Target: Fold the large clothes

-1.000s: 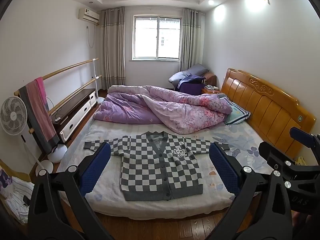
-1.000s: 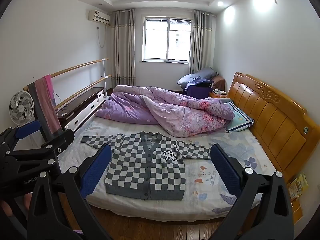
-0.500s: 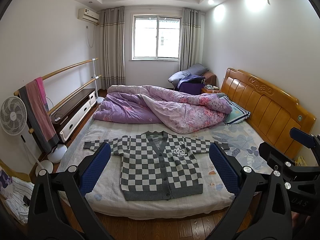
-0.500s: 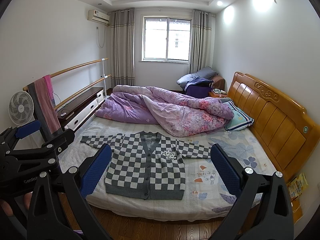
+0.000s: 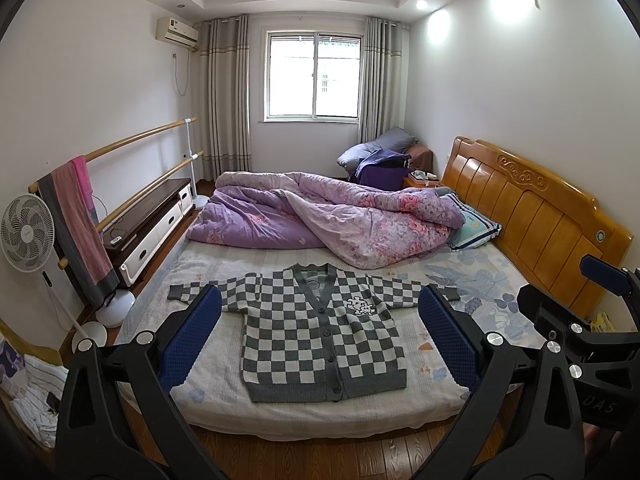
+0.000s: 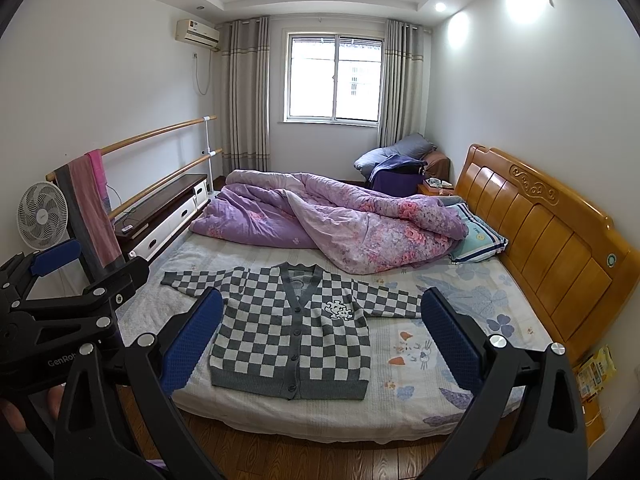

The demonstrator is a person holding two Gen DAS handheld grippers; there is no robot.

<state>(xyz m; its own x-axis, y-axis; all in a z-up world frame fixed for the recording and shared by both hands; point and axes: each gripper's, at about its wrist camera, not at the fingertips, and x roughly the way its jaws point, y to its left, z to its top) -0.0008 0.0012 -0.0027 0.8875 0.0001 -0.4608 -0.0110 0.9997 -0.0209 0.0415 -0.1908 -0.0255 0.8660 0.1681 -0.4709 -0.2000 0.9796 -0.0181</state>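
Cardigan (image 5: pixel 320 332) lay flat, buttoned, sleeves spread, on the near half of the bed (image 5: pixel 224 408); quilt (image 5: pixel 332 224) bunched at the far side, presumably to free folding room. Left gripper (image 5: pixel 320 340) and right gripper (image 6: pixel 320 340) hung short of the bed, jaws wide apart, gripping nothing. Folding not begun.

The left gripper (image 5: pixel 320 336) is held level and points forward, with its two blue-padded fingers (image 5: pixel 192 336) spread wide apart and nothing between them. The right gripper (image 6: pixel 322 334) has the same pose beside it, its blue-padded fingers (image 6: pixel 450 336) also wide apart and holding nothing. The two grippers do not touch.
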